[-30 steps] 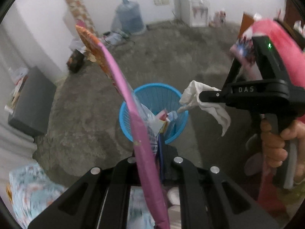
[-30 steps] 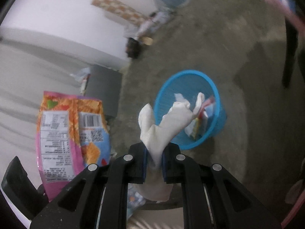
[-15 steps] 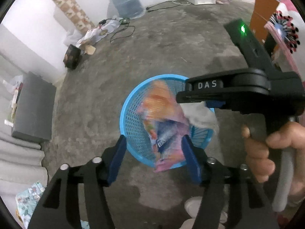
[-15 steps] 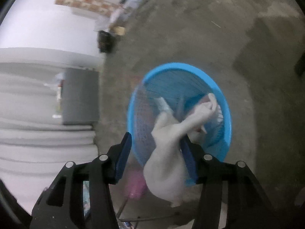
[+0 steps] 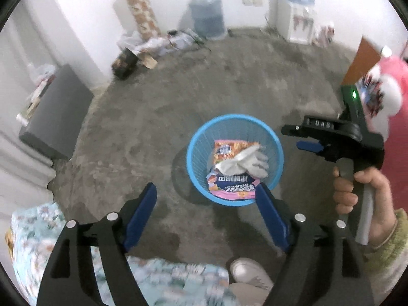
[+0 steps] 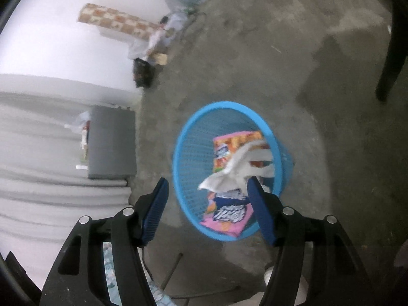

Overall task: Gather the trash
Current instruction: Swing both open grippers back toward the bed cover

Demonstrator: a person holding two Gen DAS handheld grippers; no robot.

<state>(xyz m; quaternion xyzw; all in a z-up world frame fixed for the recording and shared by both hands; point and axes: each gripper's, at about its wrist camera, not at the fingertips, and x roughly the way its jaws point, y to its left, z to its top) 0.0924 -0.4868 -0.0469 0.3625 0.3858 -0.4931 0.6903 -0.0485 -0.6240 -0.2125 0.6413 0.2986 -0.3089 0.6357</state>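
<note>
A blue mesh trash basket (image 5: 196, 137) stands on the grey floor; it also shows in the right wrist view (image 6: 193, 158). In it lie a pink-and-orange snack bag (image 5: 230, 186) and a white crumpled tissue (image 5: 242, 164), both also in the right wrist view, bag (image 6: 227, 214) and tissue (image 6: 229, 176). My left gripper (image 5: 205, 213) is open and empty above and in front of the basket. My right gripper (image 6: 207, 206) is open and empty over the basket's near rim; its body shows at the right of the left wrist view (image 5: 331, 140).
A grey box (image 5: 56, 112) stands by the left wall. A water jug (image 5: 207, 15), a dispenser (image 5: 297, 20) and floor clutter (image 5: 153, 46) are at the back. A patterned cloth (image 5: 30, 232) lies near left. A dark furniture leg (image 6: 390, 58) stands right.
Both grippers opened. The snack bag and the white tissue dropped into the basket. Both grippers have since pulled back from the basket.
</note>
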